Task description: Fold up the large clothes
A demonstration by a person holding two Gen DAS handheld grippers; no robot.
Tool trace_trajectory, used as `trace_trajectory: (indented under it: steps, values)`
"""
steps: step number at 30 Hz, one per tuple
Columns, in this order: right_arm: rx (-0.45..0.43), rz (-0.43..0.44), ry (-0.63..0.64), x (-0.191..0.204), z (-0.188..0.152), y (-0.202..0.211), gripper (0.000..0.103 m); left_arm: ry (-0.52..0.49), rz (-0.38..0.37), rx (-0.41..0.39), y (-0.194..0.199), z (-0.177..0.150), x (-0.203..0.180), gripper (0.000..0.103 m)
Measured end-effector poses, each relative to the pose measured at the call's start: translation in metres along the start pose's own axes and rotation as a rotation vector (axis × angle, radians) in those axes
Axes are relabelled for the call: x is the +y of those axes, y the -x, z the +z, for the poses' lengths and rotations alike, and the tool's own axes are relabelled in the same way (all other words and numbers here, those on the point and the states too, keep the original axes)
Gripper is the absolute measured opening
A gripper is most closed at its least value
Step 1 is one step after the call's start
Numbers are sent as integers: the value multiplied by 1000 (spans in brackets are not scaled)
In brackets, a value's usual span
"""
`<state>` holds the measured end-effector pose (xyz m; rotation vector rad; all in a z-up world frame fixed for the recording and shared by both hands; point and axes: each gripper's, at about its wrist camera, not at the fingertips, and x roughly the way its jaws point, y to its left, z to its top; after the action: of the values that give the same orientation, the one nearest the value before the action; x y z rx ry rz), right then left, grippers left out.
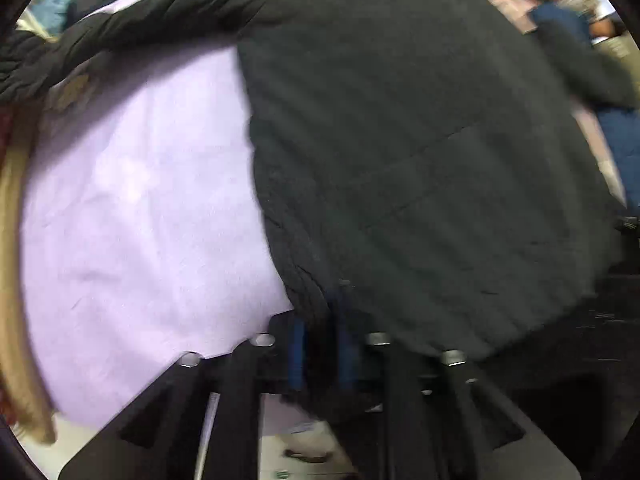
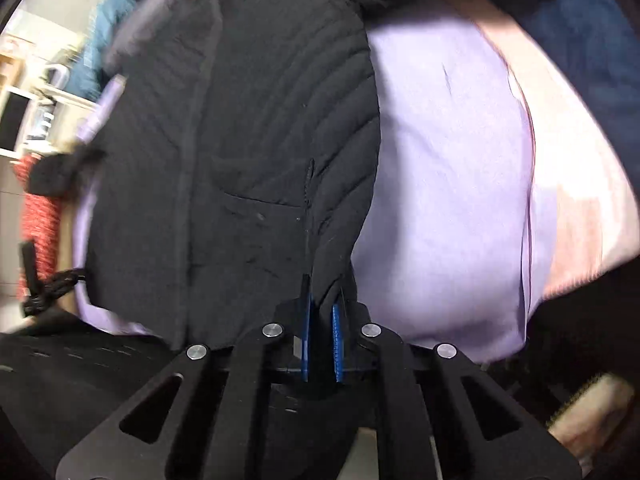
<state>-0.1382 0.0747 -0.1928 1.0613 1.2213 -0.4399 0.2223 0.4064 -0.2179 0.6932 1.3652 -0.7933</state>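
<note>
My left claw (image 1: 322, 344) is clamped on the near hem of the black quilted padded jacket (image 1: 420, 152), and my right claw (image 2: 322, 332) pinches another fold. The jacket lies across a lilac cloth-covered bench (image 1: 140, 200).

Both tools look alike: the left gripper (image 1: 320, 356) and right gripper (image 2: 322, 340) are matte black linkages with triangular cut-outs, four round silver pivot screws apiece, and blue ribbed pads (image 2: 337, 344) lining the inner faces of the fingers.
</note>
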Motion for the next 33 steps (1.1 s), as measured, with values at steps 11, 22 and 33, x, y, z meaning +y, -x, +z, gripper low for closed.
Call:
trace_trajectory:
  steps: [11, 22, 33]
  values:
    - [-264, -377, 258, 90, 40, 67, 81, 97, 295, -368, 88, 36, 6, 97]
    - [-73, -122, 201, 133, 122, -49, 81, -82, 189, -104, -17, 118, -107, 97]
    - [42, -213, 293, 159, 142, -97, 95, -19, 139, -35, -30, 118, -95, 98]
